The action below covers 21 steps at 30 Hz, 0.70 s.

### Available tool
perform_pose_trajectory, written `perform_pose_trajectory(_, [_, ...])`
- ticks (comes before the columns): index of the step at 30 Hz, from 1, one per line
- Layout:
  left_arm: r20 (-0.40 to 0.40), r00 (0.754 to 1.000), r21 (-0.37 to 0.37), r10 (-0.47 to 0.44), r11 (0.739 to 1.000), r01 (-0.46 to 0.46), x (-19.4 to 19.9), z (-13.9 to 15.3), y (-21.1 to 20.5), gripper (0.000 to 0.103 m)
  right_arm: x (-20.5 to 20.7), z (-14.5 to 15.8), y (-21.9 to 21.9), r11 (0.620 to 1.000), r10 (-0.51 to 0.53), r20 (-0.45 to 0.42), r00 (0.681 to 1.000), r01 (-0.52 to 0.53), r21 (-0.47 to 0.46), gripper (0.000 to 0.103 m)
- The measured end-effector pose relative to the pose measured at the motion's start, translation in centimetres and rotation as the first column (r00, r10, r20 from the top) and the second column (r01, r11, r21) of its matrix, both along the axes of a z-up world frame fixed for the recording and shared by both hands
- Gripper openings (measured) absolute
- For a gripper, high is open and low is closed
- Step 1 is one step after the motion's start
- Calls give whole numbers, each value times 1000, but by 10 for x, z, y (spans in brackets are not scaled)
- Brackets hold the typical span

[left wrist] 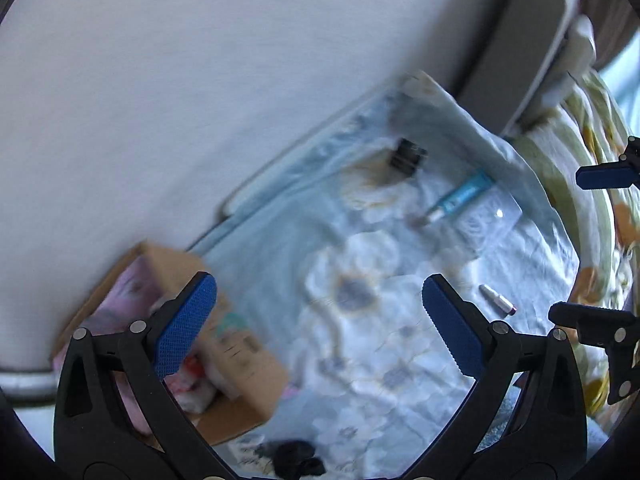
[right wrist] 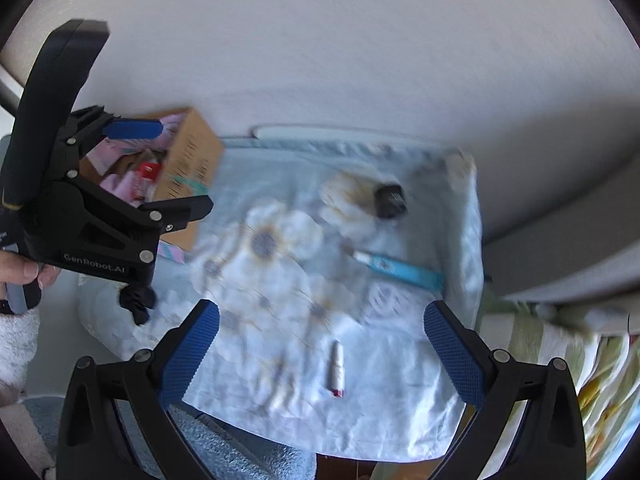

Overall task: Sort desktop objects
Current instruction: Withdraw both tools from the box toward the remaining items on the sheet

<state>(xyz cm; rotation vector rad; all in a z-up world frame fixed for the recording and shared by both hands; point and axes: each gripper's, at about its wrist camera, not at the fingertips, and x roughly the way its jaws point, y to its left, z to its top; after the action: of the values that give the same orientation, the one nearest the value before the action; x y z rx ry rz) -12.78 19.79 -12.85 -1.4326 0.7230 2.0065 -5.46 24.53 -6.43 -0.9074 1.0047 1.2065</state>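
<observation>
While both sets of fingers stand wide apart and hold nothing, the left gripper (right wrist: 160,168) hangs over the cardboard box (right wrist: 188,160). The right gripper (right wrist: 320,356) hangs above the lipstick (right wrist: 337,368) on the floral cloth (right wrist: 280,280).

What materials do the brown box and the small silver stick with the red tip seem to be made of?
The brown box looks like matte corrugated cardboard: plain tan faces with printed text. The silver stick looks like a lipstick in a smooth metallic-finish case, likely plastic or metal; blur leaves this open.
</observation>
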Motion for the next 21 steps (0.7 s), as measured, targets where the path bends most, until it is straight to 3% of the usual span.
perform_pose_trajectory(10, [47, 996, 39, -80, 996, 78, -8, -63, 80, 103, 55, -56, -37, 982, -184, 32, 982, 185, -37, 102])
perform_pose_trajectory(21, [68, 994, 18, -87, 996, 86, -29, -110, 114, 103, 76, -100, -19, 967, -239, 34, 971, 241, -88, 102])
